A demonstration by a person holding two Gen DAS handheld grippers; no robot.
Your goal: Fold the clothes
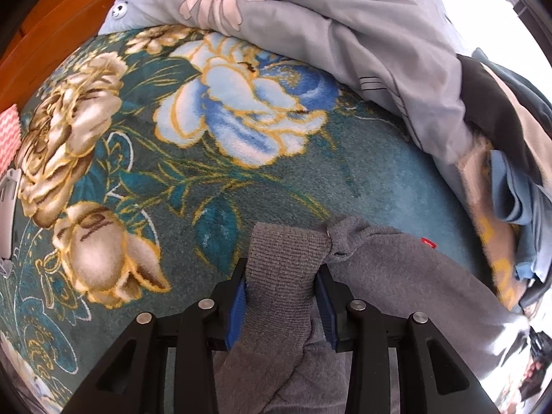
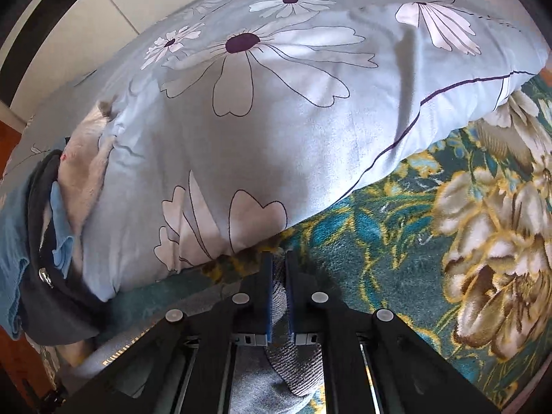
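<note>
Starting at my left, a bit of orange wood (image 1: 51, 17) shows beyond the edge of the bed, and the teal floral blanket (image 1: 172, 172) spreads across it under my left tongs (image 1: 281, 296), which point steeply down; their blue pads (image 1: 238, 305) are clamped on the ribbed cuff of the grey garment (image 1: 396, 269), the jaws standing only part-way in because the bunched knit fills the gap between them, and the rest of that garment trails off to the right over the blanket, a small red tag (image 1: 429, 241) showing at its edge. Behind it lies the pale blue duvet (image 1: 345, 34) with its big daisy print, heaped along the far side, and to the right of that a pile of other clothes (image 1: 510, 179) in dark, tan and light blue. Over on my right tongs' (image 2: 278, 293) view the same pile (image 2: 45, 241) sits at the left edge, the duvet (image 2: 276, 120) bulges across the middle, and the blanket (image 2: 448, 224) runs off to the right; these tongs are drawn close together, pinching a thin fold of the grey garment (image 2: 286, 372) that hangs down beneath them
</note>
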